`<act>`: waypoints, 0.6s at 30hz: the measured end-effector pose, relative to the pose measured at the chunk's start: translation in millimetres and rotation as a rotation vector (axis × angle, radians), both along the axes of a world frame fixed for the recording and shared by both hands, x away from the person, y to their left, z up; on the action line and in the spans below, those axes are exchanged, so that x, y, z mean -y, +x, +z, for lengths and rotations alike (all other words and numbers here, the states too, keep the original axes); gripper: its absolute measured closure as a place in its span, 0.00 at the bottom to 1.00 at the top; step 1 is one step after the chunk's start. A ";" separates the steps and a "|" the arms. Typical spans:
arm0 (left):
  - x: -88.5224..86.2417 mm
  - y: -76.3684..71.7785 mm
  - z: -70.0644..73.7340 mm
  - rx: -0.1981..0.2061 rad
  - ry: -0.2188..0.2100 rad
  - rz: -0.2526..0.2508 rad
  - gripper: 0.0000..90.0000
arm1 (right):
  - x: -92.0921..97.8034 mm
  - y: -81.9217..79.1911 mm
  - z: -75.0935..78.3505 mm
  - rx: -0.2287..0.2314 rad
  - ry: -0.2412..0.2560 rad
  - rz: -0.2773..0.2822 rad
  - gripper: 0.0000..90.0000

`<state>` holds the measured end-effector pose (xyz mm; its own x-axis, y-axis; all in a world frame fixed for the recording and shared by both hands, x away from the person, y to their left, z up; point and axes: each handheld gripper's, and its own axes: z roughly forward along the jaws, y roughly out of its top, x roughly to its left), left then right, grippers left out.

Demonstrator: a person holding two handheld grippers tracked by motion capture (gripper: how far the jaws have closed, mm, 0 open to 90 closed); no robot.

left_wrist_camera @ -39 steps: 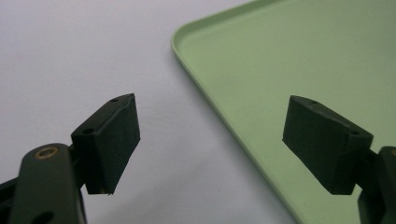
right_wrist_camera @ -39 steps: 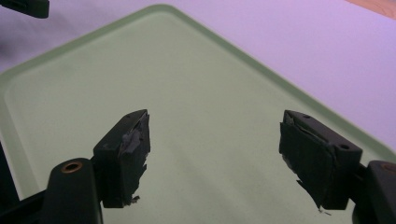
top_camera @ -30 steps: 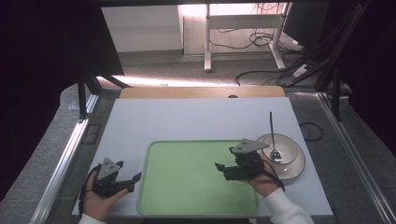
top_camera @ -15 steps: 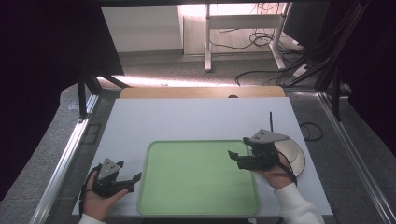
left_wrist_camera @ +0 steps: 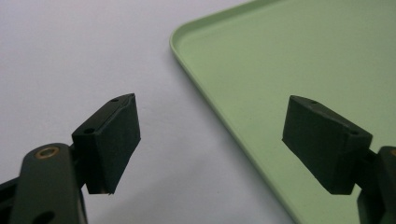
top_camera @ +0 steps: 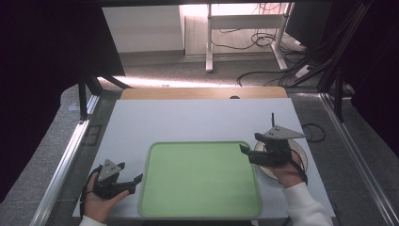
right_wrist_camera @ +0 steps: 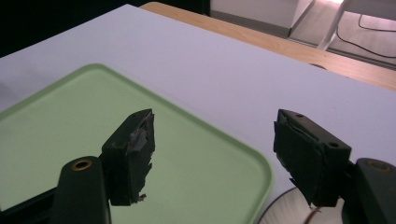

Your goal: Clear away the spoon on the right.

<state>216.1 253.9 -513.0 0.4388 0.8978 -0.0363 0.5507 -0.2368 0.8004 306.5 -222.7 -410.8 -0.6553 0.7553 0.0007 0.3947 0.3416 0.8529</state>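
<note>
Green tray lies flat on the white table, with a gripper at each side of it.

Right gripper, held in a hand in a white sleeve, hovers over the tray's far right corner, its jaws spread wide and gripping nothing; in the right gripper view that rounded corner sits between and below the jaws. Just right of the tray, under that hand, lies a round silvery plate. Left gripper rests just off the tray's near left edge, jaws likewise released and empty; the left gripper view shows the tray's rim running between its jaws.
</note>
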 end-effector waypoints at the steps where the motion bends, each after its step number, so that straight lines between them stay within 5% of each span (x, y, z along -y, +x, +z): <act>1: -0.4 -0.1 0.2 0.000 0.003 -0.002 0.21 | 1.8 1.0 0.1 -0.005 -0.001 -0.013 0.33; 18: 0.2 -0.4 0.8 0.000 -0.002 -0.002 0.21 | 32.5 21.5 9.5 -0.006 -0.006 -0.126 0.35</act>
